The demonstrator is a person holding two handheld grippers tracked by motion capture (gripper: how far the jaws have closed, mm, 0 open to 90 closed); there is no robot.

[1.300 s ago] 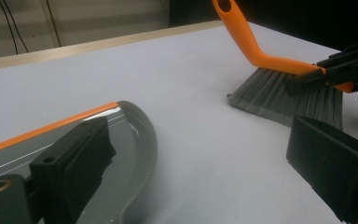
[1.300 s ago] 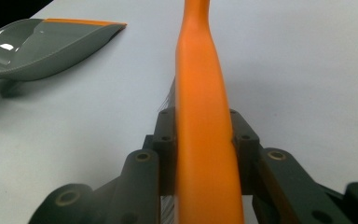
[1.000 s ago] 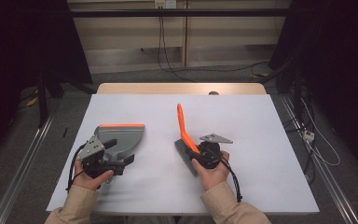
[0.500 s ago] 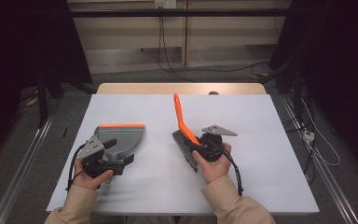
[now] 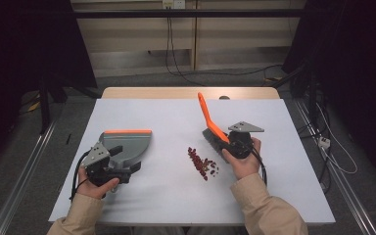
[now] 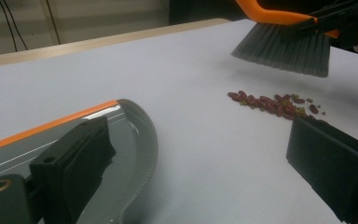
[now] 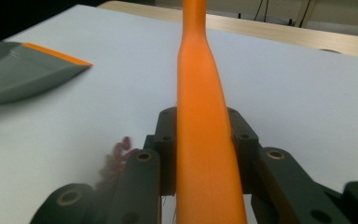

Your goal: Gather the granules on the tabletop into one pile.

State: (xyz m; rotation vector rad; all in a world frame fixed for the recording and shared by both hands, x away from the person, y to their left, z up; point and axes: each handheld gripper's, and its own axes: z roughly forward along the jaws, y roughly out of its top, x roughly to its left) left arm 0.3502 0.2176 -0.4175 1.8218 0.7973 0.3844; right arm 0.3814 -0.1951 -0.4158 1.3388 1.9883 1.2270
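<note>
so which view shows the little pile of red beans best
The left gripper view: the red beans lie sharp and unobstructed below the brush. The high view shows them small on the table; the right gripper view gives only a blur beside the orange handle.

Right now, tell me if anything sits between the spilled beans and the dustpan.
Nothing visible does. The red beans lie on bare white table, with open surface between them and the dustpan. The brush sits on their far side.
</note>
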